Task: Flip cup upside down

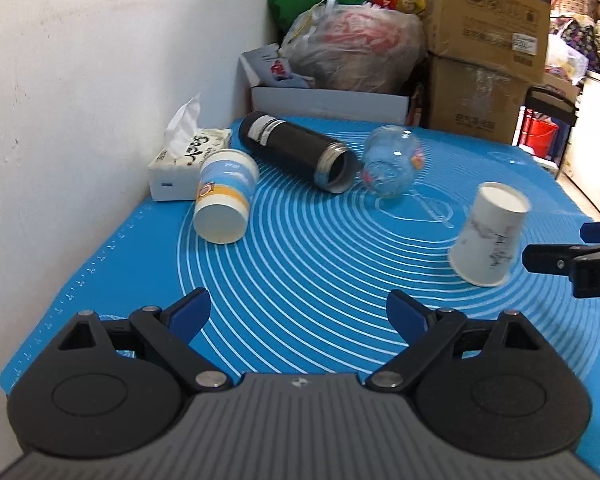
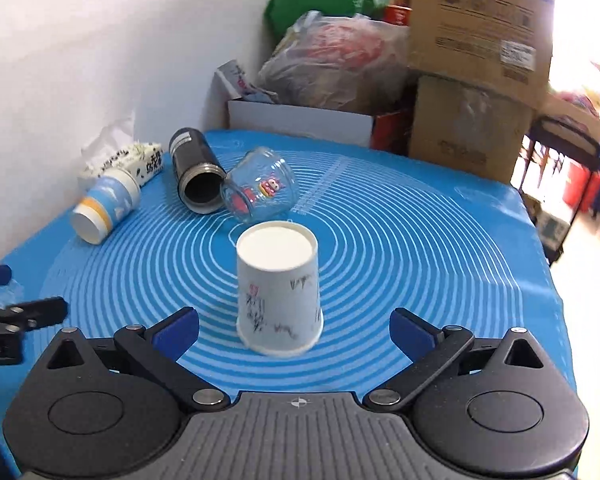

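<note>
A white paper cup (image 2: 278,288) with ink drawings stands upside down on the blue mat (image 2: 420,240), mouth down, base up. It also shows in the left wrist view (image 1: 488,234). My right gripper (image 2: 294,326) is open and empty, with the cup just ahead between its blue fingertips, not touching. My left gripper (image 1: 298,314) is open and empty over the mat's near edge, well left of the cup. The right gripper's fingers (image 1: 548,258) show at the right edge of the left wrist view.
On the mat lie a blue-and-white paper cup (image 1: 224,196), a black thermos (image 1: 296,150) and a clear glass cup (image 1: 392,162), all on their sides. A tissue box (image 1: 184,160) sits by the wall. Cardboard boxes (image 1: 484,44) and bags stand behind.
</note>
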